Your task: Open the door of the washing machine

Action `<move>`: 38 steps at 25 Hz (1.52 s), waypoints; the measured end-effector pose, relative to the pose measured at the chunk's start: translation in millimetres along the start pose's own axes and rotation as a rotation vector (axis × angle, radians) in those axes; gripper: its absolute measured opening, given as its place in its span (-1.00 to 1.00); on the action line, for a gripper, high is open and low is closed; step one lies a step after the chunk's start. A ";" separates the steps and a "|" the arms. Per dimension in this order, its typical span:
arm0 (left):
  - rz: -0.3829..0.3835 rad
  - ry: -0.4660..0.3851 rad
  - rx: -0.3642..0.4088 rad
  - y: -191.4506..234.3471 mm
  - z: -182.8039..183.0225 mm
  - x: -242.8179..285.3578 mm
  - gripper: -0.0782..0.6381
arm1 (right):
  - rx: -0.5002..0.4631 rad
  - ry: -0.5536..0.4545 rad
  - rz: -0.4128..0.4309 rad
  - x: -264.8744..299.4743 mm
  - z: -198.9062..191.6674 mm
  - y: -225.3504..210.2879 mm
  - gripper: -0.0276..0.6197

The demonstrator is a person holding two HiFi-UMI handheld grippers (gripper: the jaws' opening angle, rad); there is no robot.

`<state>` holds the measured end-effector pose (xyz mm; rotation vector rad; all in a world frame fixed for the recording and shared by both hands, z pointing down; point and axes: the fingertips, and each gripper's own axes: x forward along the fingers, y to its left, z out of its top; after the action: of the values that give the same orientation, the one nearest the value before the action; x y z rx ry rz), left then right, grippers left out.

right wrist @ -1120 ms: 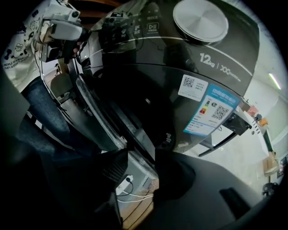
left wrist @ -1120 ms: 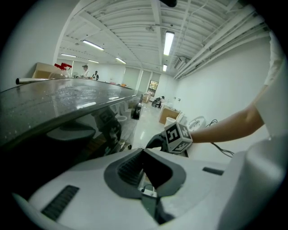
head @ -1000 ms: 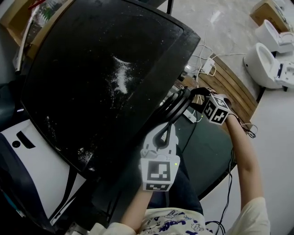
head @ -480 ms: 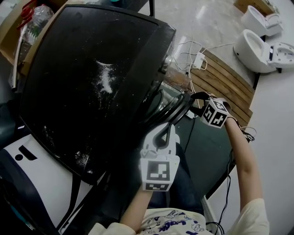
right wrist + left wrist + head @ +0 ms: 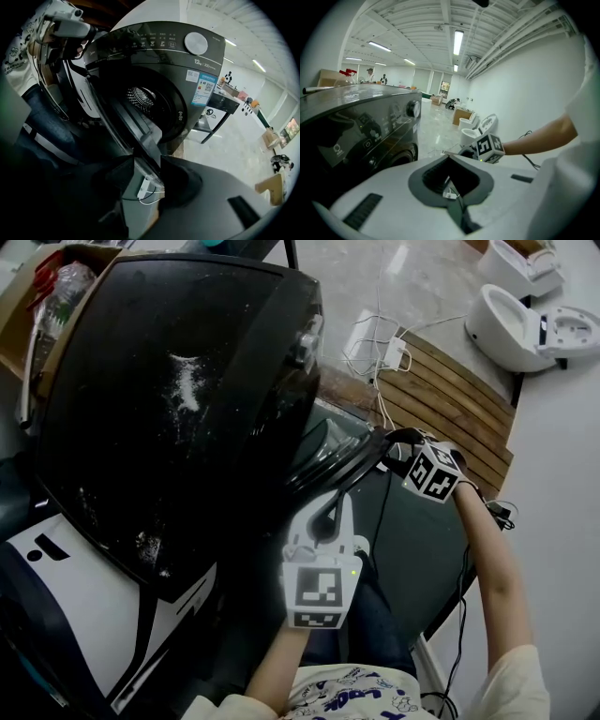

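The black washing machine [image 5: 169, 381] fills the left of the head view, and its round door [image 5: 412, 549] stands swung out toward me. My right gripper [image 5: 389, 442] is shut on the door's rim [image 5: 352, 465], its jaws closing a little more. In the right gripper view the door's edge [image 5: 126, 126] runs between the jaws of the right gripper [image 5: 143, 159], with the drum [image 5: 143, 96] visible behind. My left gripper [image 5: 333, 507] hovers by the rim lower down, jaws together and holding nothing. The left gripper [image 5: 452, 187] sees the machine's front panel [image 5: 370, 136].
Two white toilets [image 5: 525, 324] stand at the back right, beside a slatted wooden platform [image 5: 450, 399] with a power strip and cables [image 5: 394, 352]. A white appliance [image 5: 66, 577] sits left of the machine. My legs [image 5: 366, 615] are close to the open door.
The door has swung further out from the machine with the right gripper on its rim. The left gripper stays beside the rim, and the machine's front has shifted left in the view.
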<state>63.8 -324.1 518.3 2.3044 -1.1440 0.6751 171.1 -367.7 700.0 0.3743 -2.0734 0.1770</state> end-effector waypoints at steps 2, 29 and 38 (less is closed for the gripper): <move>0.015 -0.006 -0.005 -9.6 -4.5 -4.8 -0.78 | 0.011 -0.010 -0.005 -3.9 -6.6 6.6 -0.34; 0.179 -0.030 -0.097 -92.7 -87.1 -92.9 -0.78 | 0.123 -0.048 -0.005 -44.6 -75.5 123.9 -0.52; 0.147 -0.020 -0.085 -92.1 -122.6 -128.1 -0.78 | 0.197 -0.033 -0.052 -51.7 -88.7 162.0 -0.53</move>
<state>45.2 -125.2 515.4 2.1763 -1.3352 0.6452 213.6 -180.7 704.7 0.5538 -2.0826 0.3474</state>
